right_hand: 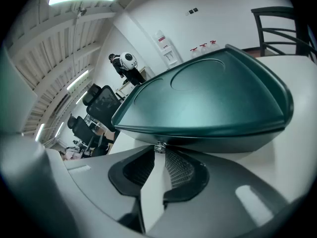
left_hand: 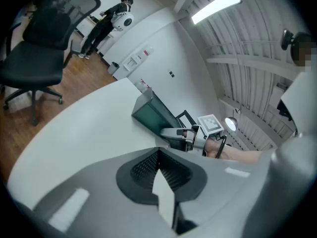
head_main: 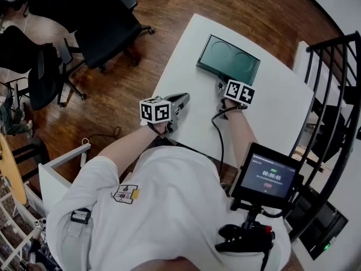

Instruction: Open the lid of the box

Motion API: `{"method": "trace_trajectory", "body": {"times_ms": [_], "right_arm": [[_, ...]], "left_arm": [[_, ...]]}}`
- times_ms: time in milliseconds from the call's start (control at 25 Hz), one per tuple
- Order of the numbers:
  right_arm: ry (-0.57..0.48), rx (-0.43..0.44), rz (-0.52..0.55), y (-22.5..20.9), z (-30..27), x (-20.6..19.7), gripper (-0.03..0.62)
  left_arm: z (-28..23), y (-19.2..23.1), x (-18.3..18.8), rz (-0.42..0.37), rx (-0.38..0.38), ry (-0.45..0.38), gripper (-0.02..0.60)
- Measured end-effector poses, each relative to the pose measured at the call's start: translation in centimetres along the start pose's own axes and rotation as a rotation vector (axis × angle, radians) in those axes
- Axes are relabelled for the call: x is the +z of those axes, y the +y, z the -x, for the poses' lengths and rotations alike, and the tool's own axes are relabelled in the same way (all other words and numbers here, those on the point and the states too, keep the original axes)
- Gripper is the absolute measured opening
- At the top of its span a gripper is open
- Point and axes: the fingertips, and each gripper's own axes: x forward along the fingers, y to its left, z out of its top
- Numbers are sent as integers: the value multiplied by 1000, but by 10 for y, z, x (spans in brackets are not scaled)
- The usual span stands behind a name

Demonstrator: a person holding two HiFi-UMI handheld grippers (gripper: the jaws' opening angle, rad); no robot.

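Observation:
A flat dark green box (head_main: 228,58) with two round hollows in its shut lid lies at the far side of the white table (head_main: 186,66). My right gripper (head_main: 221,87) is at the box's near edge. In the right gripper view the box (right_hand: 208,100) fills the frame, and the right gripper (right_hand: 158,148) is shut, its tips touching a small metal clasp (right_hand: 159,146) under the lid's rim. My left gripper (head_main: 183,98) rests on the table to the left of the box, apart from it. In its own view the left gripper (left_hand: 158,151) is shut on nothing, with the box (left_hand: 154,114) ahead.
Black office chairs (head_main: 107,27) stand on the wooden floor left of the table. A black railing (head_main: 333,95) runs along the right. A small screen with a timer (head_main: 269,178) sits close to my body. A white cabinet (head_main: 56,171) is at lower left.

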Motion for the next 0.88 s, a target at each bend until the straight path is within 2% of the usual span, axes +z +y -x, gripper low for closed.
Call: {"method": "trace_trajectory", "body": {"times_ms": [120,240,440,640,880], "right_arm": [[14,5,19,2,-3,0,63],[11,3,20,3,-4,-1,61],[23,4,22,6,2,-17,61],[25,14,6,10,25,-55,61],[50,12,-1,23,31,-89,63]], "left_arm": [[-21,-11,13,-22,-38,7,0],[-32,-12,8,-12,-56,41,0],[-28,-3,-3,0,-38,67,0],[-15,-7,-17,-15,-27,79,0],[8,10,-26,-20,14,74,0]]}}
